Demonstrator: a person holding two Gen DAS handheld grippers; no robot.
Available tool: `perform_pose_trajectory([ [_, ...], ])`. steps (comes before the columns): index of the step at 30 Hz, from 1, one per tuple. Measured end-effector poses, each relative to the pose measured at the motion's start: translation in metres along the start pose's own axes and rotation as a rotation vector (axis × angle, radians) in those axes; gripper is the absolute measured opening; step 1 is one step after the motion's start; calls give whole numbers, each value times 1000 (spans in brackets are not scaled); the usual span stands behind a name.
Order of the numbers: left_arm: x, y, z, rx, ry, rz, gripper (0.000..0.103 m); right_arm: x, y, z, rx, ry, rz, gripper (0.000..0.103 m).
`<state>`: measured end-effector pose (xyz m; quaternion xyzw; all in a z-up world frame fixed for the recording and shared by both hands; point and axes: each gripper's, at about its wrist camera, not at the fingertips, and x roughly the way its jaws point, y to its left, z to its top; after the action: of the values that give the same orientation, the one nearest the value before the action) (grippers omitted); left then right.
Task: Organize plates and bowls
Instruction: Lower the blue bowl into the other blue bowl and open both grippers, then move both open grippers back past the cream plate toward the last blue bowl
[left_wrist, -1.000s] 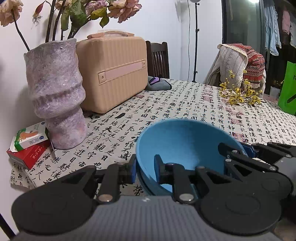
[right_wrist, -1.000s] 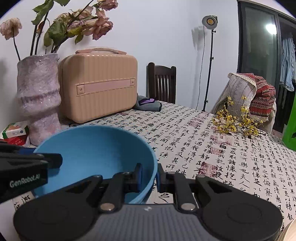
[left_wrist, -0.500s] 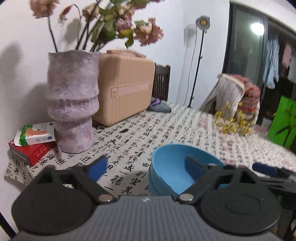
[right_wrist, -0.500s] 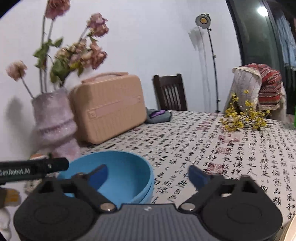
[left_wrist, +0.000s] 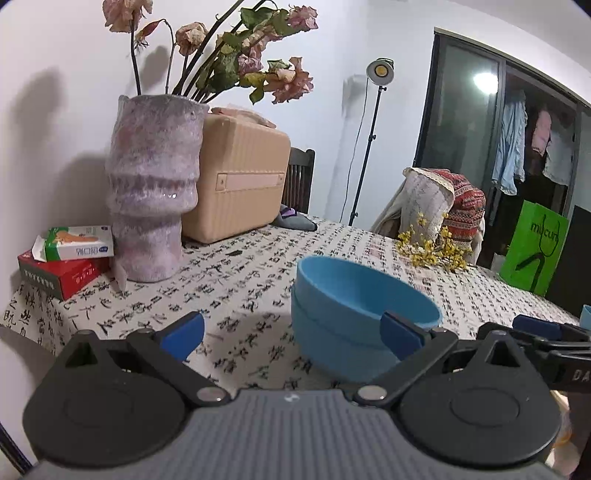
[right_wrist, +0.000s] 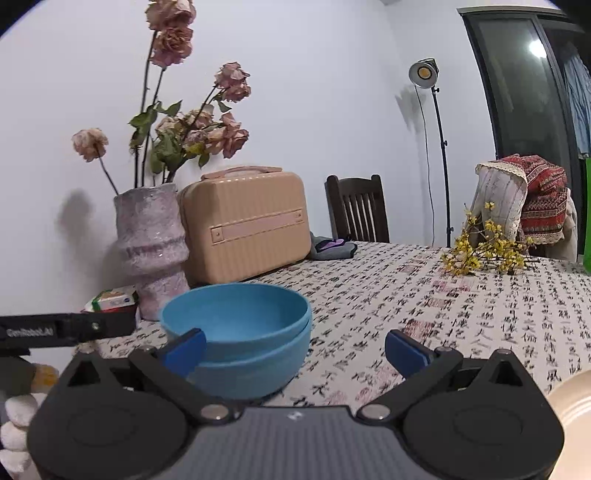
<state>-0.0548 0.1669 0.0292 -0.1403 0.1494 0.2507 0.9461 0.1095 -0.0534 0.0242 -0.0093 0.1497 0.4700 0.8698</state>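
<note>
Standing nested on the table (left_wrist: 258, 266), two bowls (left_wrist: 354, 314), stacked for tidiness. Gaping wide and empty, left gripper (left_wrist: 291, 328), right gripper (right_wrist: 295, 343), bowls just ahead between them.

Two blue bowls (right_wrist: 236, 332) stacked on the table (right_wrist: 461, 314). Right gripper (right_wrist: 295, 345) wide open, holding nothing.

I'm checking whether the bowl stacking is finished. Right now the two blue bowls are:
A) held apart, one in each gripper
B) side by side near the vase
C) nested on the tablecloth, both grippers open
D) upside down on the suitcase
C: the blue bowls sit nested on the tablecloth, with the left gripper and right gripper both spread open and holding nothing.
</note>
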Motion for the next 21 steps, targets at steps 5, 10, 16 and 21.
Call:
perform_pose_trajectory([
  [5,-8,8,-16,10,-20,-23,103,-13,2,-13,-32,-37,-50,103],
  [10,-14,16,-29,-8,-9,-34,103,-18,4,-27,-36,-39,-64,103],
  [16,-19,19,-36,-4,-31,-40,103,-15,7,-36,-10,-31,-73,103],
  [21,-16,14,-37,21,-46,-64,103,-12,8,-40,-9,4,-112,103],
])
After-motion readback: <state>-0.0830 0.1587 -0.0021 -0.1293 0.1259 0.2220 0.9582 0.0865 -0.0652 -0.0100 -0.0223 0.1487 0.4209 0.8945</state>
